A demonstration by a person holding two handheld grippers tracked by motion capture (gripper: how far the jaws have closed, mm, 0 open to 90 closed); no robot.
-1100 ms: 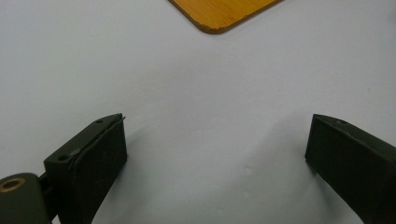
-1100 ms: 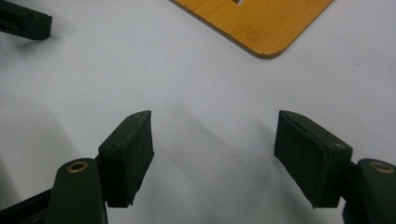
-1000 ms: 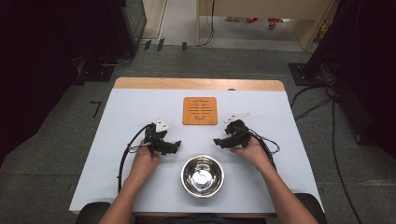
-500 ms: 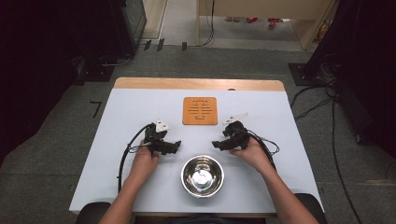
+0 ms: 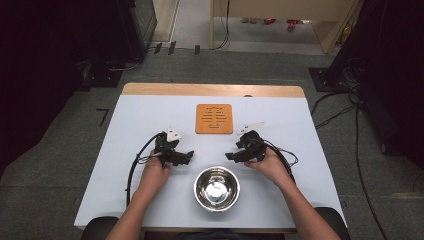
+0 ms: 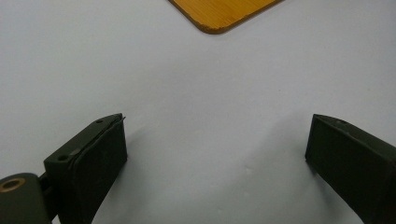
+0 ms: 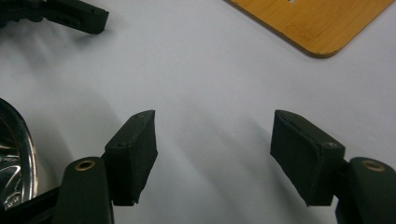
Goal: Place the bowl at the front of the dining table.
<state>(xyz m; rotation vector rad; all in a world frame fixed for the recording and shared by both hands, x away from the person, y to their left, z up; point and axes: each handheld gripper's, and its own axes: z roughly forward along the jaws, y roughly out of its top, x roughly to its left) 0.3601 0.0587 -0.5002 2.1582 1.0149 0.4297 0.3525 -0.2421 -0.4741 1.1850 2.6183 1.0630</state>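
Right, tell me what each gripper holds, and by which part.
Nothing is held. The left gripper and the right gripper both stand open over bare table, beside the steel bowl.

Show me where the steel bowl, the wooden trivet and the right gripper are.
steel bowl (image 5: 216, 188): high view, on its shiny inside bottom.
wooden trivet (image 5: 214, 118): high view, on its slotted middle.
right gripper (image 5: 230, 156): high view, midway between its open fingertips.
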